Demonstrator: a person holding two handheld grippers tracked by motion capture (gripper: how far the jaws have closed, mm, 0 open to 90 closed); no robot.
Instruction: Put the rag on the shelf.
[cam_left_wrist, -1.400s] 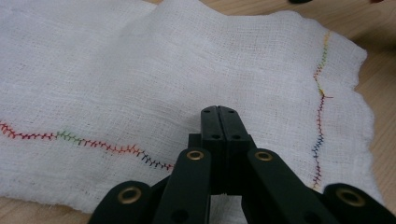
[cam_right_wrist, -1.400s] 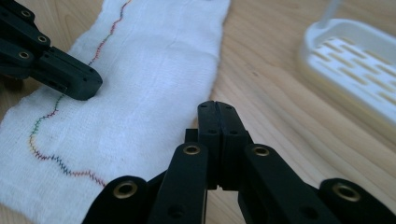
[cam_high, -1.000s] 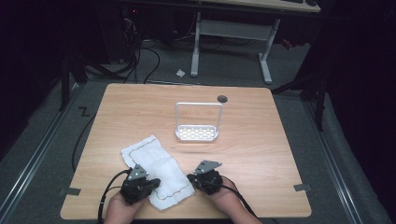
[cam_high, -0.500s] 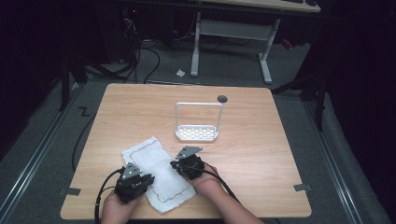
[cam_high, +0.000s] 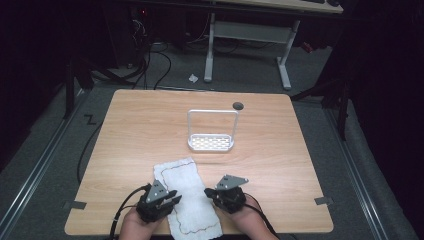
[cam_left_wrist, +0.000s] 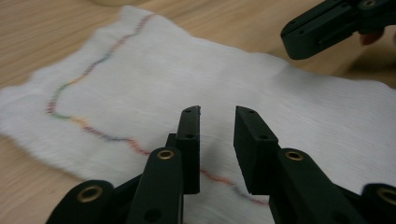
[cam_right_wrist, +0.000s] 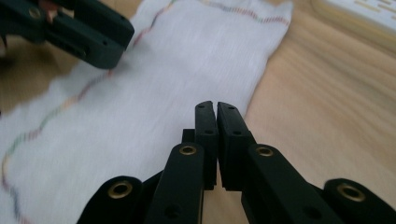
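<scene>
A white cloth (cam_high: 189, 202) with a wavy multicoloured stitched line lies as a long strip near the table's front edge. My left gripper (cam_high: 172, 196) sits at the cloth's left edge. Its jaws have just been opening and stand apart (cam_left_wrist: 217, 112) above the cloth (cam_left_wrist: 187, 70), with nothing between them. My right gripper (cam_high: 209, 192) rests at the cloth's right edge with its jaws shut (cam_right_wrist: 216, 106) and nothing in them, low over the cloth (cam_right_wrist: 154, 84). Each gripper view also shows the other gripper farther off: the right gripper (cam_left_wrist: 327, 25) and the left gripper (cam_right_wrist: 88, 32).
A white perforated tray with a tall wire handle (cam_high: 212, 142) stands at mid-table, beyond the cloth. A small dark round spot (cam_high: 238, 105) lies behind it. Bare wood spreads left and right. The table's front edge is just under my hands.
The right gripper swung left over the cloth and then came back to its right edge. The cloth now lies narrower and straighter. The left jaws have parted.
</scene>
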